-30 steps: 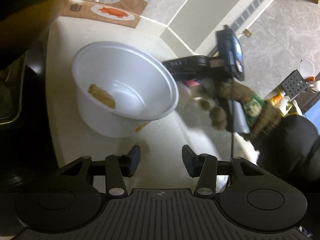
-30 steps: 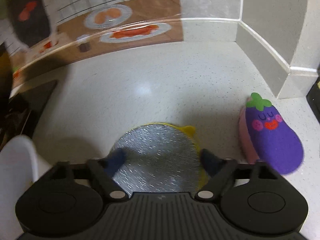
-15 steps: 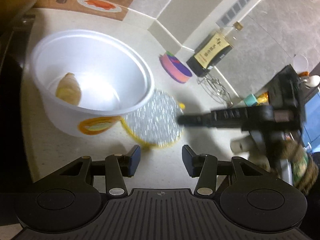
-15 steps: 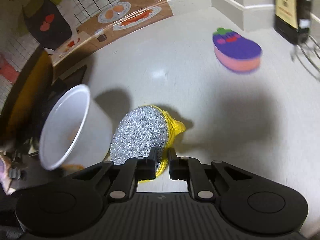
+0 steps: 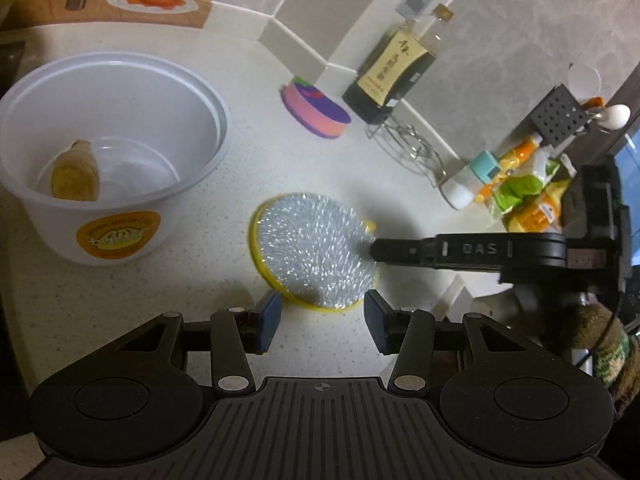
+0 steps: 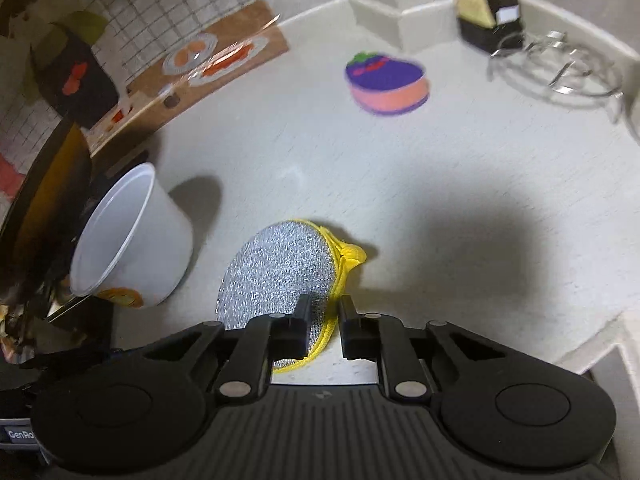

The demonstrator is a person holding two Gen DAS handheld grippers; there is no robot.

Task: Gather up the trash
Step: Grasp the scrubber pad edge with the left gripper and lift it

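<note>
Right wrist view: my right gripper point(image 6: 324, 314), empty a second ago, now pinches the silver scrubber point(image 6: 276, 270), apparently lifted, jaws easing slightly. Left gripper point(image 5: 322, 322) waits wide, bowl point(image 5: 120, 236) near.

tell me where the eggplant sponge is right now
The eggplant sponge lies on the counter's far side near the wall corner, beside the dark sauce bottle, beyond the silver scrubber.

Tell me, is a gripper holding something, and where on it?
Yes. The right gripper pinches the round silver scrubber by its yellow-trimmed edge, jaws opening slightly. The left gripper holds nothing.
</note>
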